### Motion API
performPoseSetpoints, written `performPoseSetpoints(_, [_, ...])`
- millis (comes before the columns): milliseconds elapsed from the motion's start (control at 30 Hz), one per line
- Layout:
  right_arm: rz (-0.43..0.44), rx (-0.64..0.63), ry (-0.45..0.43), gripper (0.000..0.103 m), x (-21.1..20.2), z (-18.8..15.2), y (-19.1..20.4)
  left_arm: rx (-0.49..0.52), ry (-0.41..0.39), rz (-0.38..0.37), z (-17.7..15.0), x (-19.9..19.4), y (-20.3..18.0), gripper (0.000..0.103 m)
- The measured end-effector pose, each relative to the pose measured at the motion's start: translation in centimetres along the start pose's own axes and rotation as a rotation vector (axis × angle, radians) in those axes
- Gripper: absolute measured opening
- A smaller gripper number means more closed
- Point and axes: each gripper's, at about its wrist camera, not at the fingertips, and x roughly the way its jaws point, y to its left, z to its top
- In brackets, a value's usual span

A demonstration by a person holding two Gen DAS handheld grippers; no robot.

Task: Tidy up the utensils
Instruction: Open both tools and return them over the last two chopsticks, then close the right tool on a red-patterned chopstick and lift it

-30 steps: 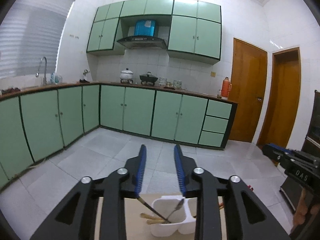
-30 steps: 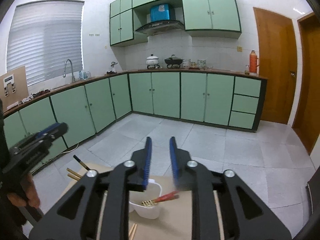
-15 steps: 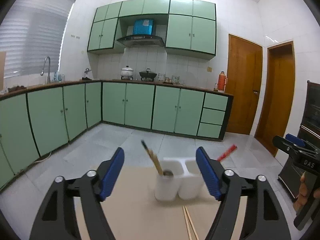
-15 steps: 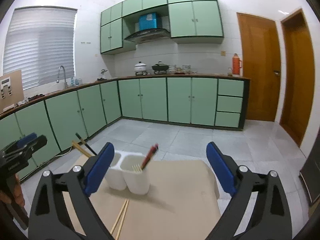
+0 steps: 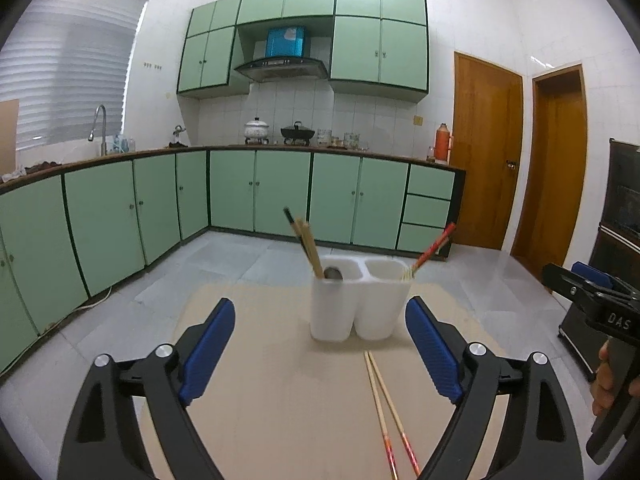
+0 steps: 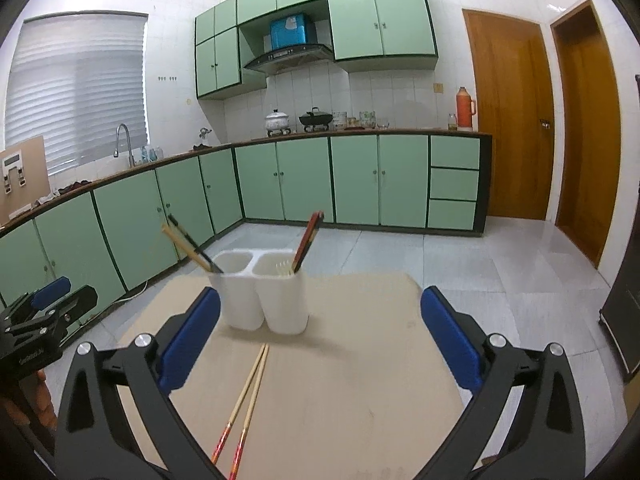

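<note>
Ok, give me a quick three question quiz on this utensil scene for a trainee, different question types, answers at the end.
1. True or false: the left gripper is clamped on a utensil.
2. Which compartment of the white holder has the red-handled fork, seen from the left wrist? A left, B right.
3. Fill in: the pair of chopsticks lies on the ____ in front of the holder.

Key: 1 false, both it and the right gripper stand open with nothing between the fingers. 2 B. 3 cardboard sheet.

I see two-cup holder (image 5: pixel 360 304) mid-table (image 5: pixel 260 360) | loose chopsticks (image 5: pixel 384 396) before it | spoon (image 5: pixel 333 273), probably, in left cup
</note>
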Motion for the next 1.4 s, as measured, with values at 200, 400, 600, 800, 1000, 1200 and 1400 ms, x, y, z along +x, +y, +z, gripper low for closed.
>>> performPoseSetpoints(200, [-0.003,-0.004,0.031,0.097,-0.4,-2.6,0.4,0.017,0.041,0.014,-1.9,-0.3,0.2,0.086])
performPoseSetpoints(400, [-0.033,-0.011,0.110,0.097,0.0,-7.6,1.6,0.035,0.101,0.032,-4.4,-0.3,0.9,0.086])
performPoseSetpoints(600, [-0.056,-0.050,0.183,0.097,0.9,-12.9,4.3,0.053,0.156,0.071,-6.6,-0.5,2.5,0.086])
performPoseSetpoints(800, [-0.027,-0.091,0.208,0.088,1.3,-15.4,7.0,0.043,0.171,0.085,-7.9,-0.8,3.4,0.086])
performPoseSetpoints(1000, [-0.017,-0.096,0.255,0.075,2.0,-16.1,7.9,0.031,0.192,0.081,-8.8,-0.4,3.5,0.086])
performPoseSetpoints(1200, [-0.003,-0.099,0.313,0.058,2.9,-16.9,8.4,0.026,0.207,0.084,-9.7,-0.1,3.8,0.086])
performPoseSetpoints(1400, [0.013,-0.105,0.346,0.045,3.2,-17.3,8.5,0.014,0.215,0.086,-10.0,-0.2,4.2,0.086])
